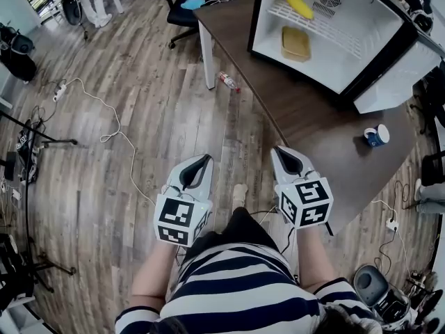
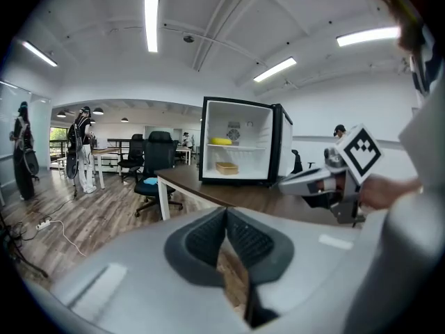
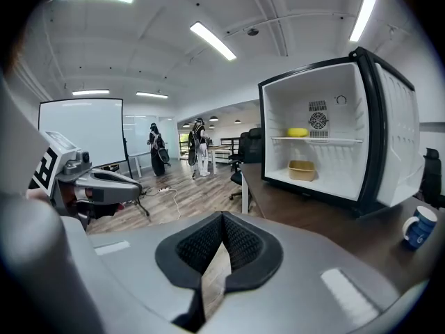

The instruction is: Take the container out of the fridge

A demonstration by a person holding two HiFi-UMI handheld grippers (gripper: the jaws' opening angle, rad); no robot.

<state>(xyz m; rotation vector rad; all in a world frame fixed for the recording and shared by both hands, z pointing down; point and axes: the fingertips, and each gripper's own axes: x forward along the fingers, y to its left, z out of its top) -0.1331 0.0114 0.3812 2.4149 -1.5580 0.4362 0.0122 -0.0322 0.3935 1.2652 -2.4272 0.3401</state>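
Observation:
A small white fridge (image 1: 327,26) stands open on the dark wooden table (image 1: 313,124). A tan container (image 1: 295,44) sits on the fridge floor, and a yellow item (image 1: 297,4) lies on the shelf above it. My left gripper (image 1: 206,158) and right gripper (image 1: 278,149) are held side by side in front of the person's body, short of the table's near edge and well away from the fridge. Both are shut with nothing between the jaws. The container (image 3: 302,170) lies straight ahead in the right gripper view and shows smaller (image 2: 227,167) in the left gripper view.
A blue and white mug (image 1: 376,136) stands on the table near the fridge door (image 1: 396,75), which swings out to the right. A plastic bottle (image 1: 228,81) lies on the floor by a table leg. An office chair (image 1: 188,5), cables and stands occupy the left floor.

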